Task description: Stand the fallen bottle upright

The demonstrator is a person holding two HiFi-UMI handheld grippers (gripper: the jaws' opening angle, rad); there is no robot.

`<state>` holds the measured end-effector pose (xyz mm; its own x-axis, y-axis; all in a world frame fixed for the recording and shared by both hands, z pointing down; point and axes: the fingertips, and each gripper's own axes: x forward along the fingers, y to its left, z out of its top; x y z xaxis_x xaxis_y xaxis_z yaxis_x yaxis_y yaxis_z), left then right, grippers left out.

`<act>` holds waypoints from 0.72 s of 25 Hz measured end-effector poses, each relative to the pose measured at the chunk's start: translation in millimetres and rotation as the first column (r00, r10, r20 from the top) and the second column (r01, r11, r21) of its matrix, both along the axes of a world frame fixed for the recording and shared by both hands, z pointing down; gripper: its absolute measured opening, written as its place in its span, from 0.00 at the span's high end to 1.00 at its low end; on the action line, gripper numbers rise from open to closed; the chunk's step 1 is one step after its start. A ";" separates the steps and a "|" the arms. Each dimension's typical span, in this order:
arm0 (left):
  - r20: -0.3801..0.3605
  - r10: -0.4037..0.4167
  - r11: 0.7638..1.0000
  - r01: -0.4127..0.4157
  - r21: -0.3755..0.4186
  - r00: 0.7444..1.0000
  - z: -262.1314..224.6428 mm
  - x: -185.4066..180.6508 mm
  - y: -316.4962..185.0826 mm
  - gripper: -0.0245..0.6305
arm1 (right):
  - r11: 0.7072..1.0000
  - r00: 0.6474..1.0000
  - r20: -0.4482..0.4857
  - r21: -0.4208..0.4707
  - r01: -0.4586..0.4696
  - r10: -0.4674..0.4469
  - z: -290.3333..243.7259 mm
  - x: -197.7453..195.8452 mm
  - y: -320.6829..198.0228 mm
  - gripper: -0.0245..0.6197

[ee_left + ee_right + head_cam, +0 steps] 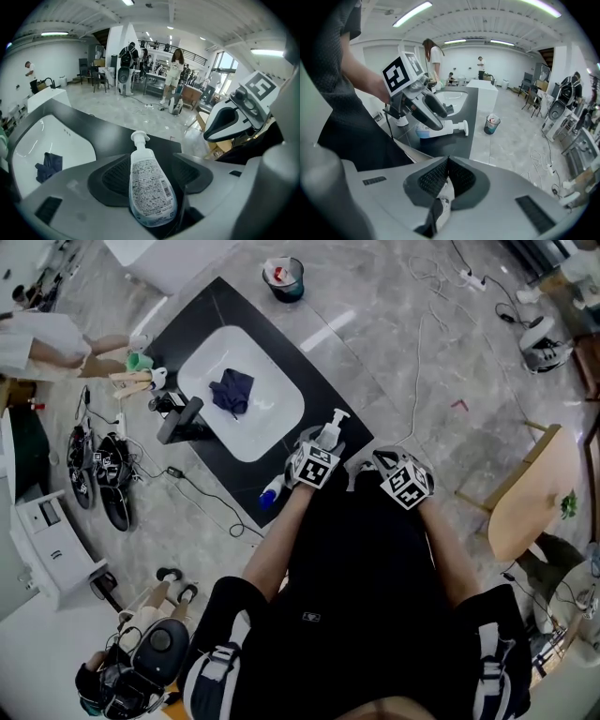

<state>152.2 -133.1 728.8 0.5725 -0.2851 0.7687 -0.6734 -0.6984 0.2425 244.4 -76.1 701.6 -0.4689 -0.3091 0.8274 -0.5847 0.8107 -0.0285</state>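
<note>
A clear pump bottle (330, 431) lies on its side on the black table (211, 310), pump head pointing away from me. My left gripper (324, 445) reaches down over it. In the left gripper view the bottle (149, 187) rests between the wide-apart jaws of that gripper (152, 165), with gaps to both pads, so it is open around the bottle. The right gripper view shows the bottle (440, 129) flat under the left gripper (423, 108), with blue liquid at its base. My right gripper (373, 463) hovers just right of it, and in its own view its jaws (446, 161) are shut with nothing in them.
A white basin (281, 399) holding a dark blue cloth (232, 390) is set into the table beyond the bottle. A small white-and-blue item (270, 493) sits at the table's near edge. Black gear (178, 418) stands at the basin's left. A bin (284, 279) and a wooden chair (530, 493) are on the floor.
</note>
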 end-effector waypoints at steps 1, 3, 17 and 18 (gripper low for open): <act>0.012 -0.012 1.000 0.012 -0.009 1.000 2.6 -1.1 -0.8 0.57 | 1.000 1.000 0.000 -0.006 0.006 -0.006 1.2 0.0 1.6 0.87; 0.032 -0.039 0.999 0.040 -0.028 0.999 8.4 -2.2 -2.7 0.57 | 1.000 1.000 -0.003 -0.022 0.021 -0.022 4.2 2.4 5.4 0.87; 0.135 -0.086 0.987 0.103 -0.121 0.987 46.4 5.1 -6.9 0.57 | 0.989 0.990 -0.026 -0.055 0.135 -0.137 3.7 21.7 -20.4 0.87; 0.143 -0.086 0.987 0.104 -0.124 0.986 48.2 5.6 -7.0 0.57 | 0.989 0.989 -0.026 -0.053 0.141 -0.143 3.2 21.1 -22.5 0.87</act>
<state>157.8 -140.0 776.9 0.4344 -0.2254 0.8721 -0.7683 -0.5981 0.2281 265.5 -98.6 704.8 -0.4804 -0.1981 0.8544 -0.4650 0.8835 -0.0567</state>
